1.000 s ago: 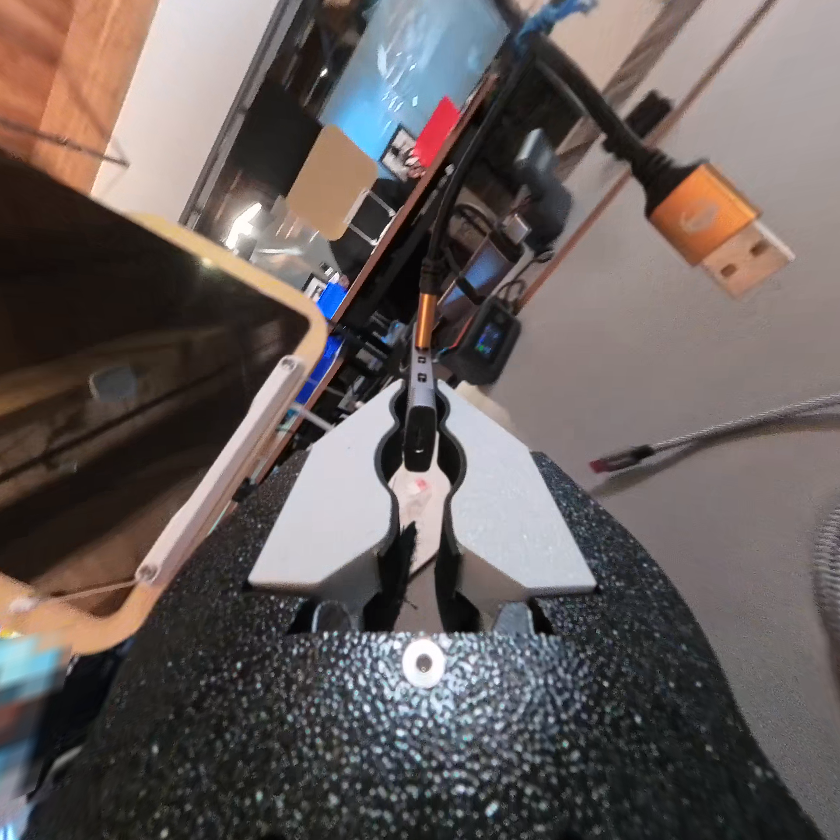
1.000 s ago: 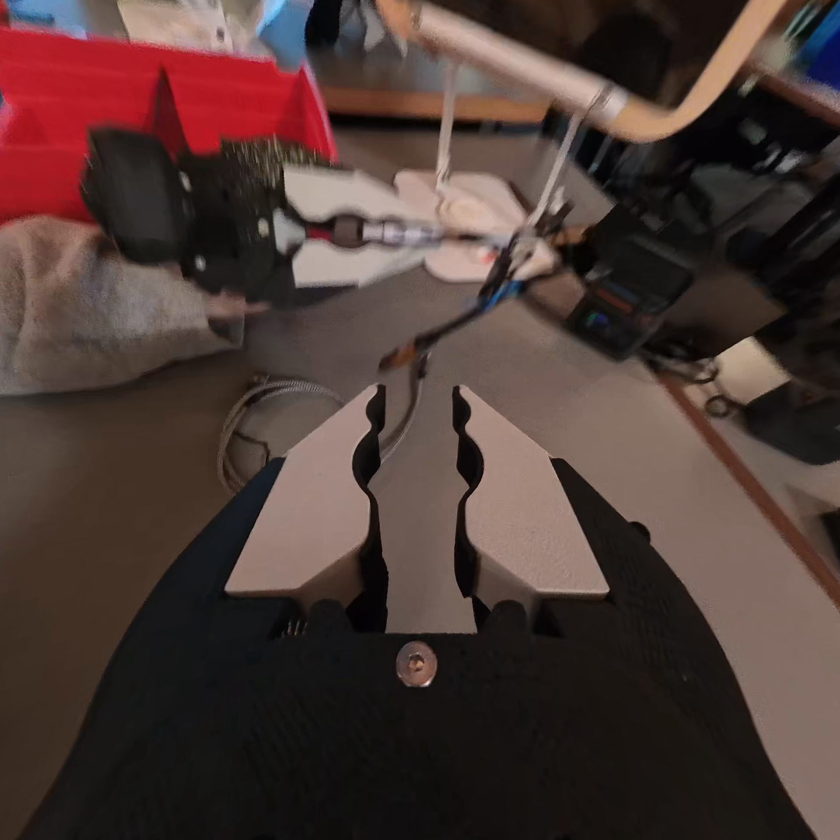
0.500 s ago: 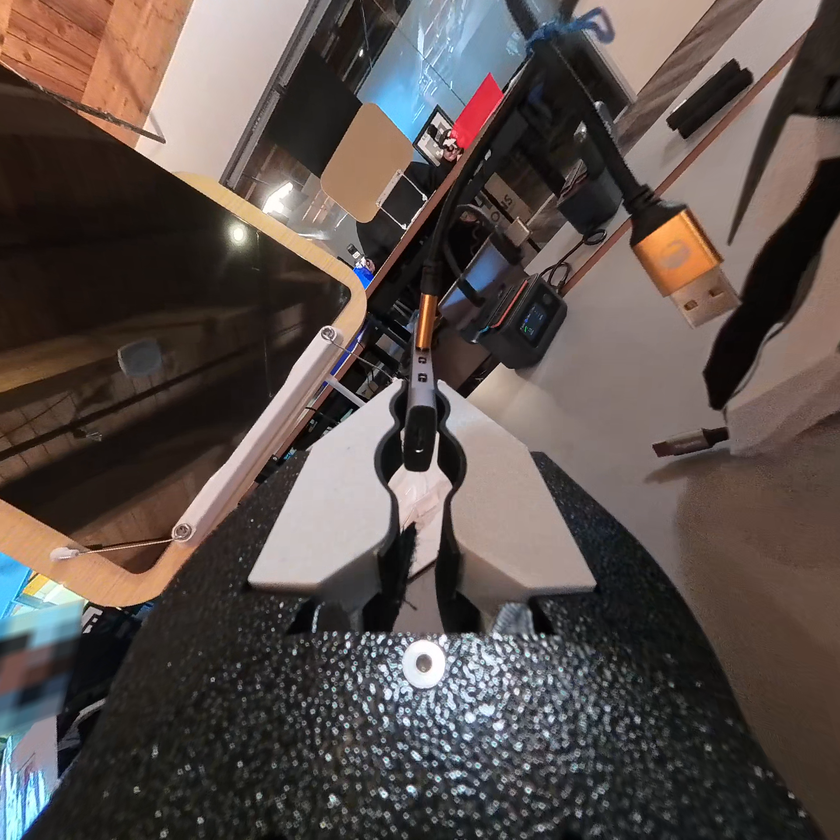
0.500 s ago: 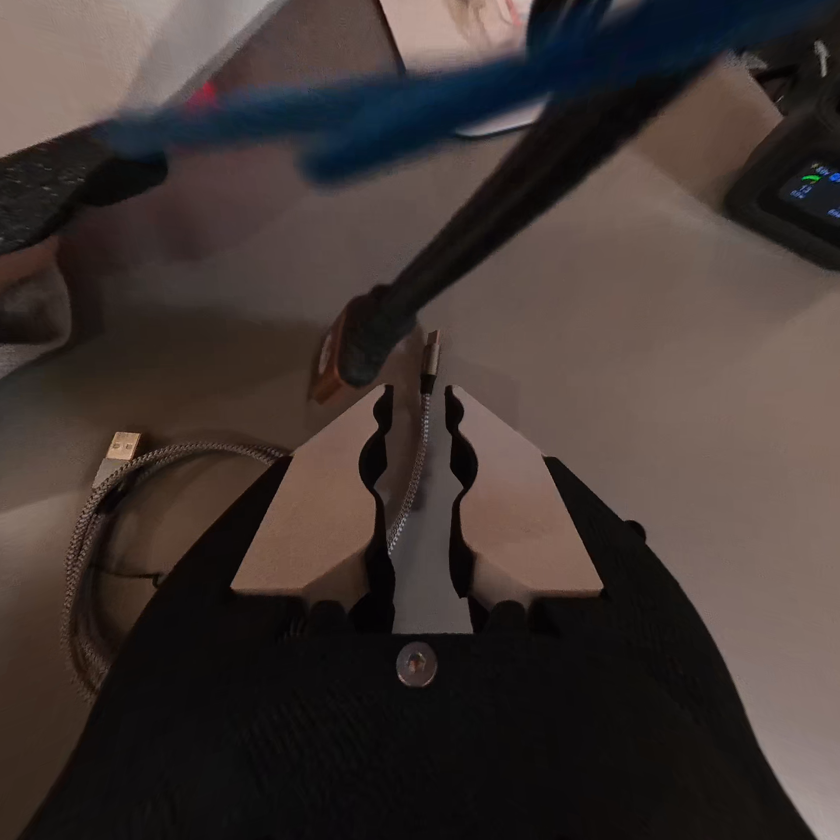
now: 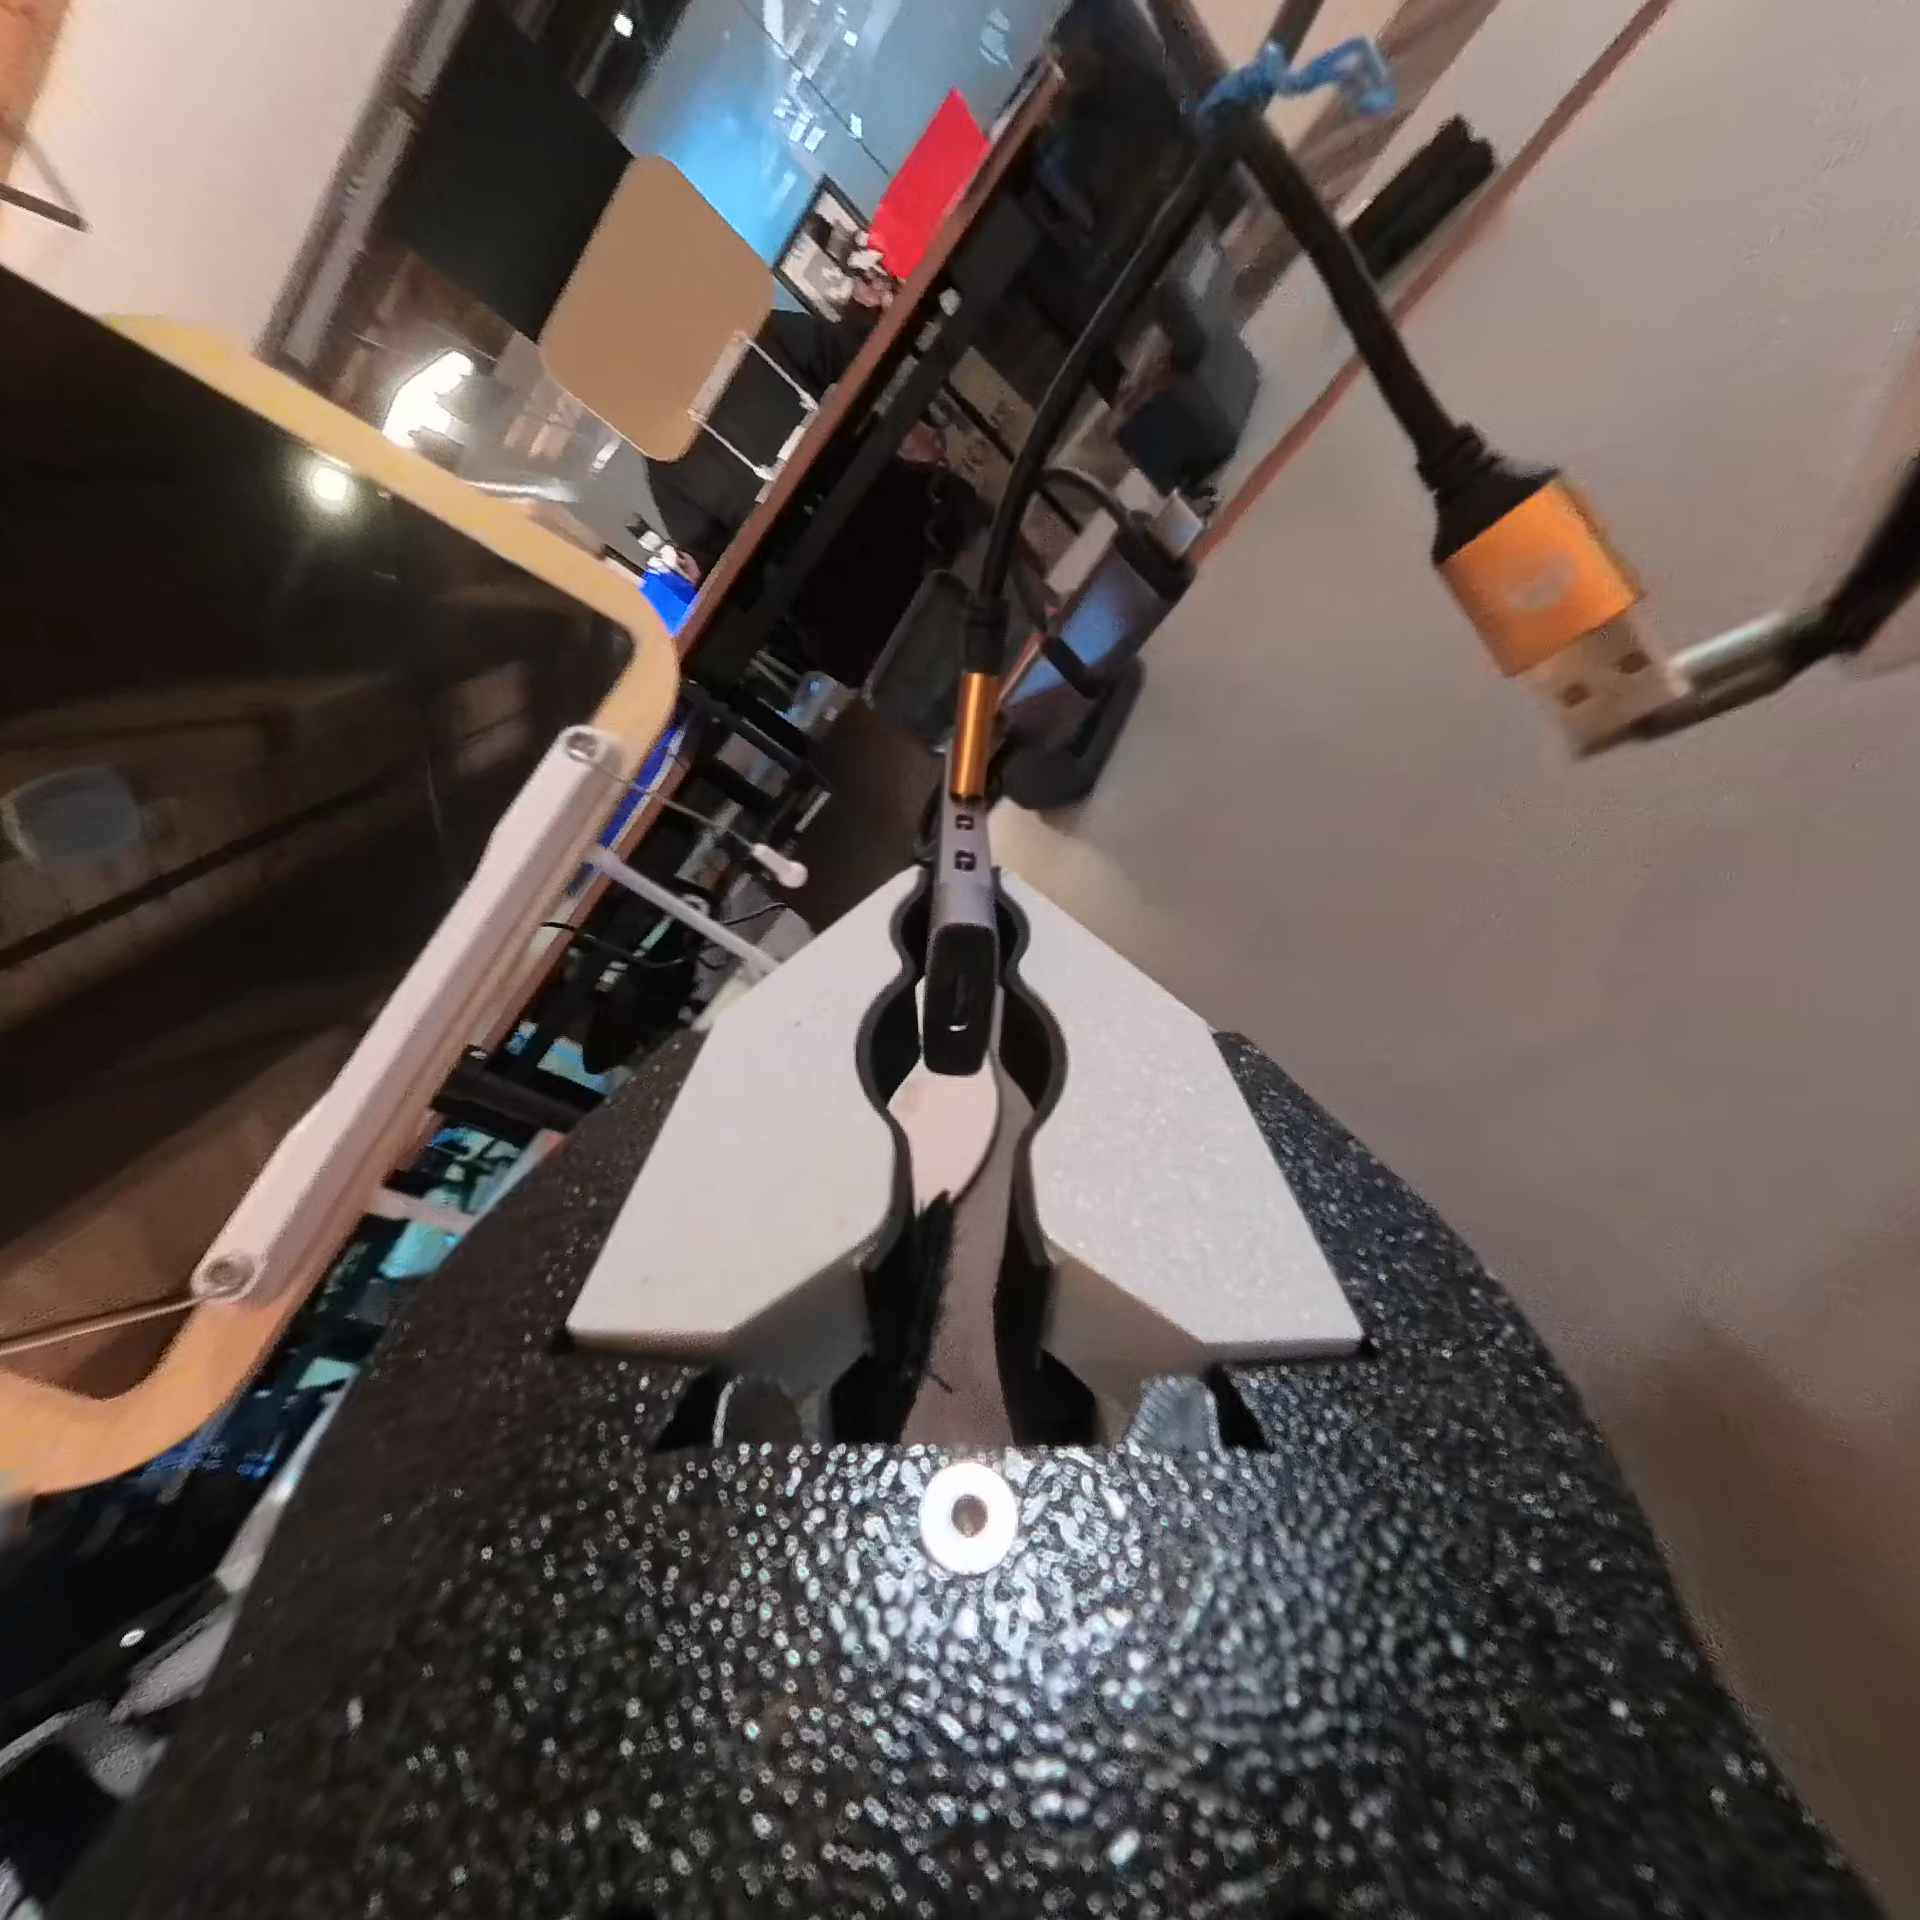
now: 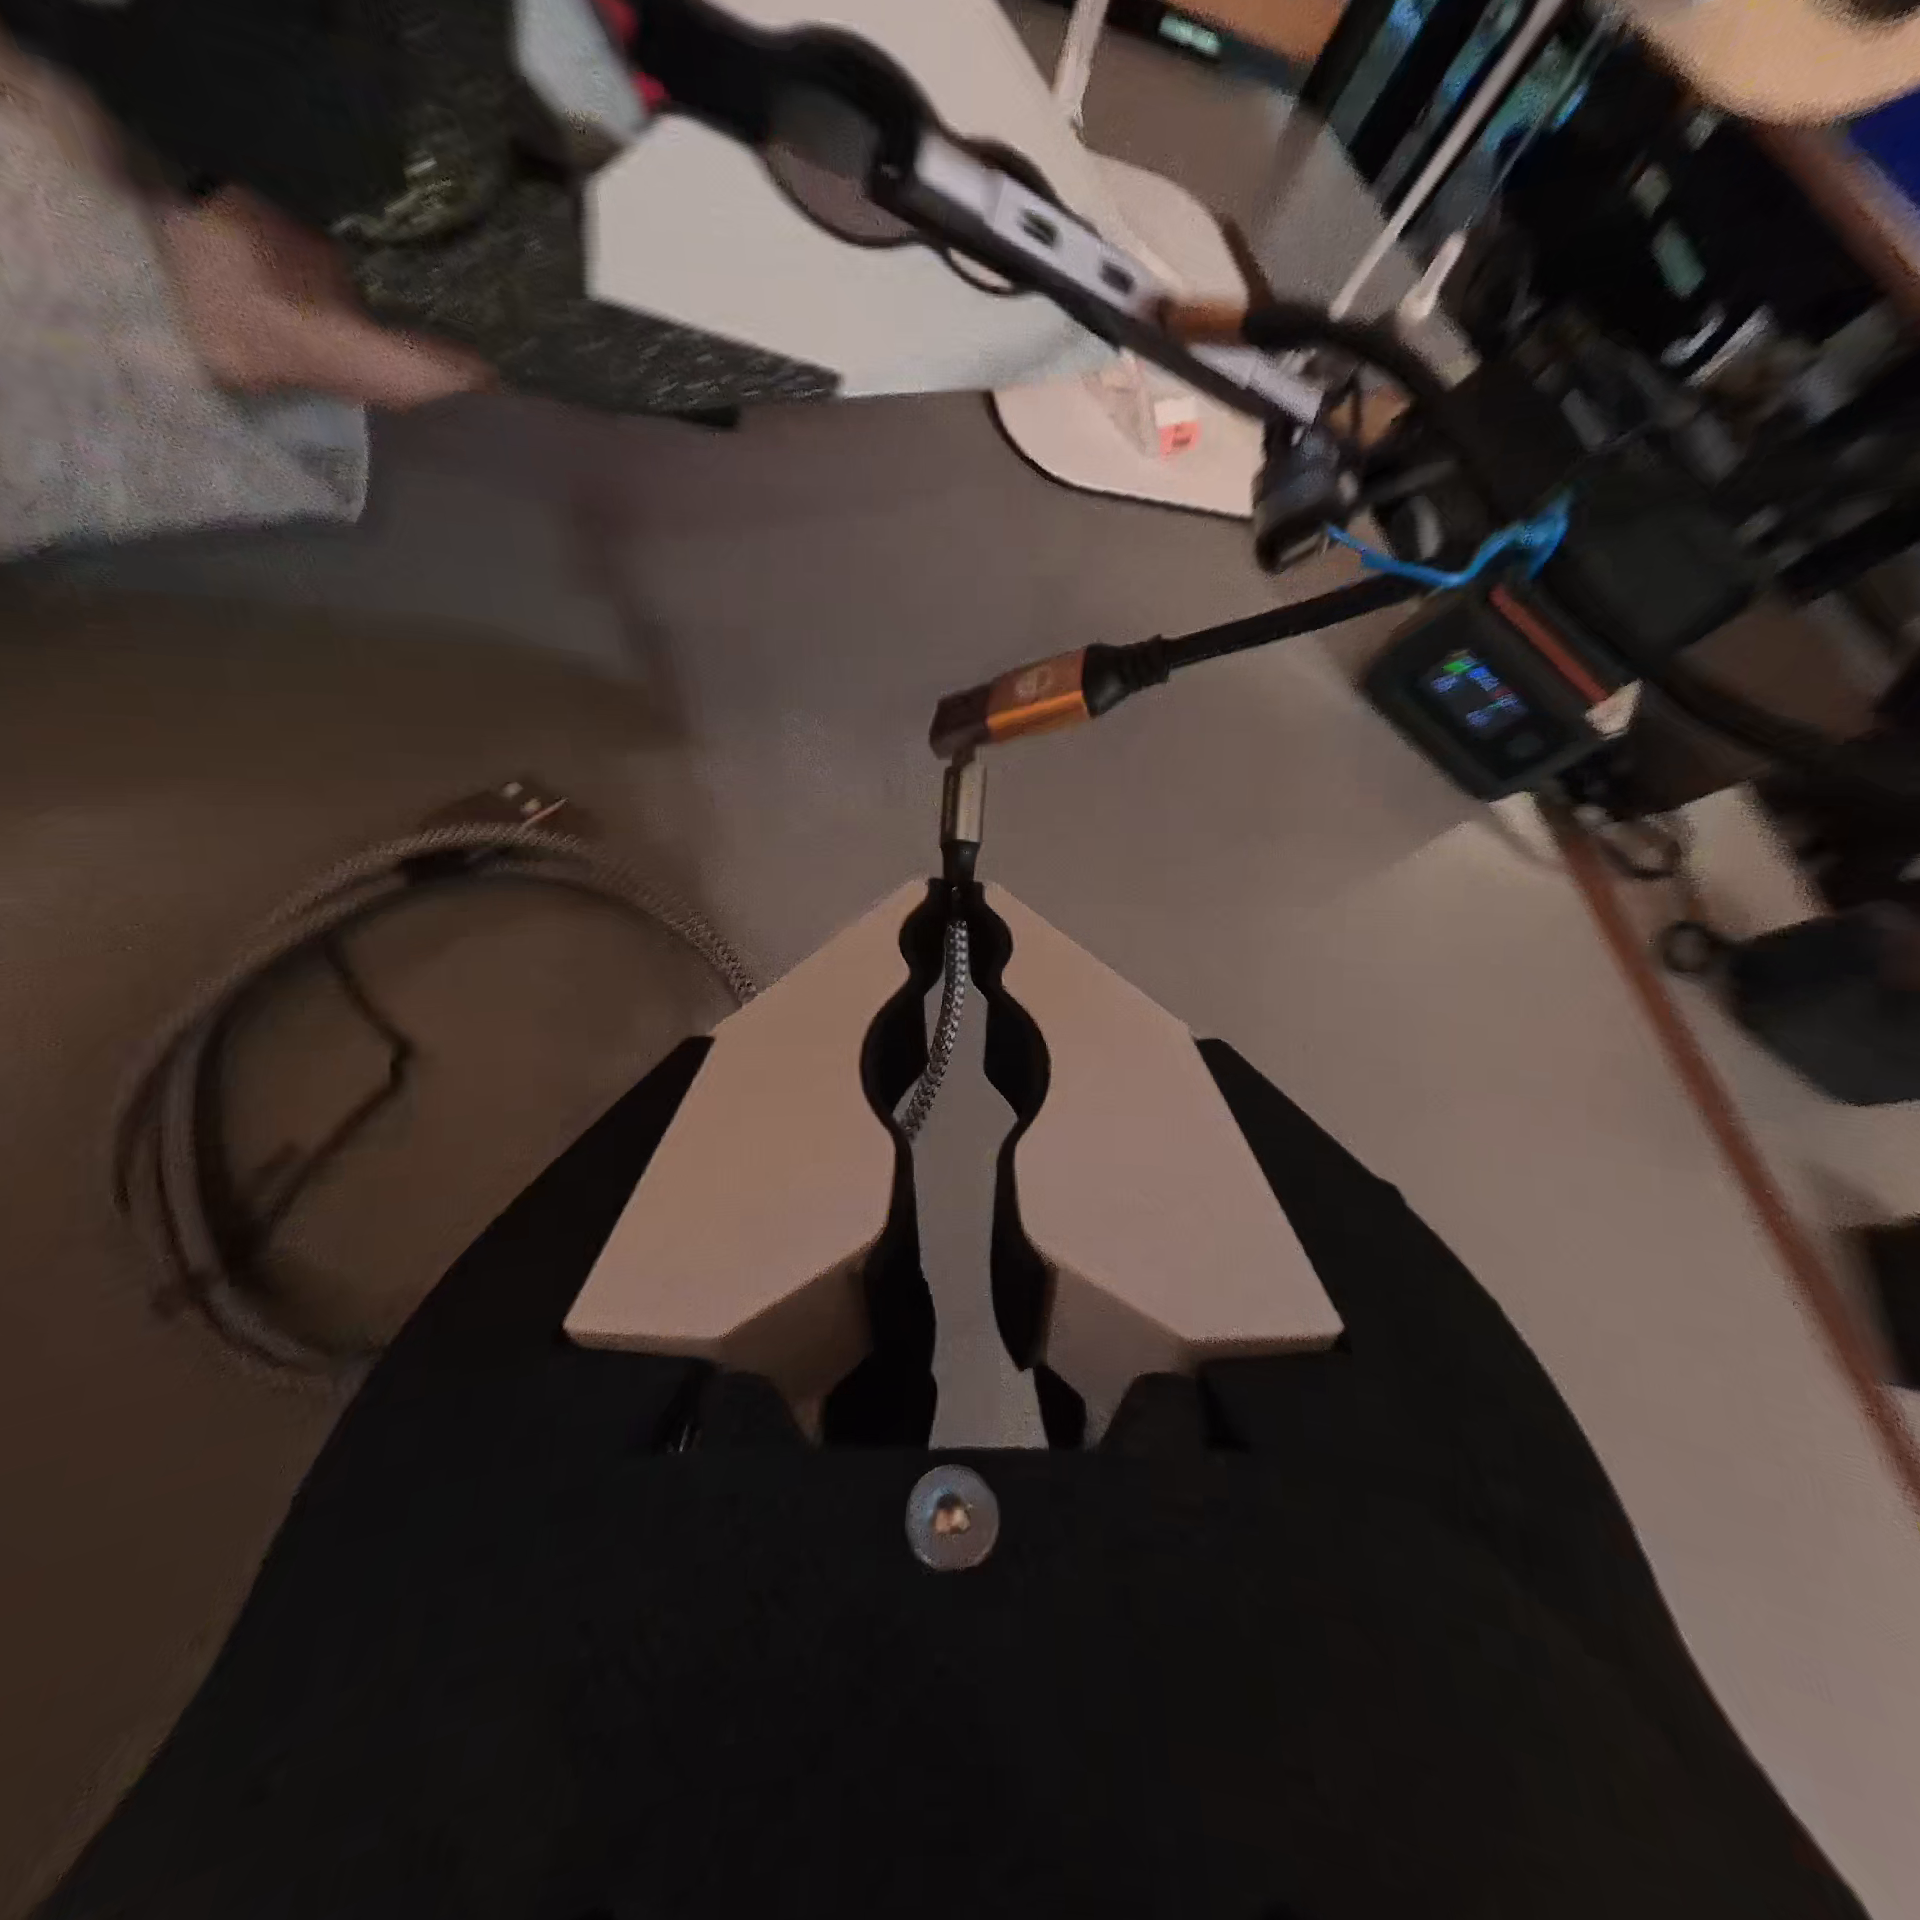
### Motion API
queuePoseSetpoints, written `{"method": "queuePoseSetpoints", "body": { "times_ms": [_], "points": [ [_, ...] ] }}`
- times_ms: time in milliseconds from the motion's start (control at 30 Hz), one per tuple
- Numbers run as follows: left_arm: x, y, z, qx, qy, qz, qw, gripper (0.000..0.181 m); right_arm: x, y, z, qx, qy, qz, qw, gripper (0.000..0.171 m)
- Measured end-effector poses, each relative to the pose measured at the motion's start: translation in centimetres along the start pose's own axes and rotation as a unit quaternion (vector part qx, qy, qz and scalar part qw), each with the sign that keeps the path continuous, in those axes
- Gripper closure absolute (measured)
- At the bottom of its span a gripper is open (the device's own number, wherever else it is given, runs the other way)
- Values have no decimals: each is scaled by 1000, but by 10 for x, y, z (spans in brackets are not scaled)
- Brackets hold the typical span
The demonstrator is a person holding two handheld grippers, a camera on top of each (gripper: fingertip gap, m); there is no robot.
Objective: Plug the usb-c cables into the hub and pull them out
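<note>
Gripping the hub with closed jaws at frame centre, the left gripper waits while the right gripper pinches a cable, not yet plugged.

The smooth grey table top fills most of the right wrist view, with a brown wooden edge strip along its right side. Far off on it lies a flat white board with round corners, and a small black box with a lit colour screen stands at the far right.

In the left wrist view, a big dark glossy panel in a light wooden frame stands on the left. Behind it is a pale wall. Far back are a tan square board, a red sheet and a bright blue-grey window pane. A lamp glints in the dark panel.
</note>
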State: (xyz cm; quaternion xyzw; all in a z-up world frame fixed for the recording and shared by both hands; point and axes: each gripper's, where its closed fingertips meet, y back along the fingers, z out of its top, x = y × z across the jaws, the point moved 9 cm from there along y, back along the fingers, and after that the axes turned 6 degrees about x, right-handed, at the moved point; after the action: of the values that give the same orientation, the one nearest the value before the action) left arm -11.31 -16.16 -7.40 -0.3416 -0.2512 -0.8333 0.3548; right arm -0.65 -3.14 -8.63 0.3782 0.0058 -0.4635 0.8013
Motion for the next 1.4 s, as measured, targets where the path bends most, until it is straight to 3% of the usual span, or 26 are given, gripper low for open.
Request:
{"method": "queuePoseSetpoints", "body": {
  "times_ms": [33,167,333,500,700,933,1400],
  "points": [
    [-3,1,1,4,2,-12,1000,174,5,12,-5,-1,33,-26,999,169],
    [-15,5,4,20,6,-66,998,174,18,59,-16,-22,143,-135,980,169],
    [-34,7,24,32,-12,-129,991,174,22,98,6,-67,180,-213,958,169],
    [-62,17,37,56,-81,-134,986,174,27,76,4,-7,252,-252,934,169],
    [-94,32,38,59,-149,-121,980,174,33,50,-35,40,305,-248,919,169],
    [-107,35,35,64,-204,-102,971,174,42,30,-48,43,359,-252,898,169],
    [-109,36,37,72,-216,-105,968,174,51,14,-54,83,458,-317,827,169]
  ]
}}
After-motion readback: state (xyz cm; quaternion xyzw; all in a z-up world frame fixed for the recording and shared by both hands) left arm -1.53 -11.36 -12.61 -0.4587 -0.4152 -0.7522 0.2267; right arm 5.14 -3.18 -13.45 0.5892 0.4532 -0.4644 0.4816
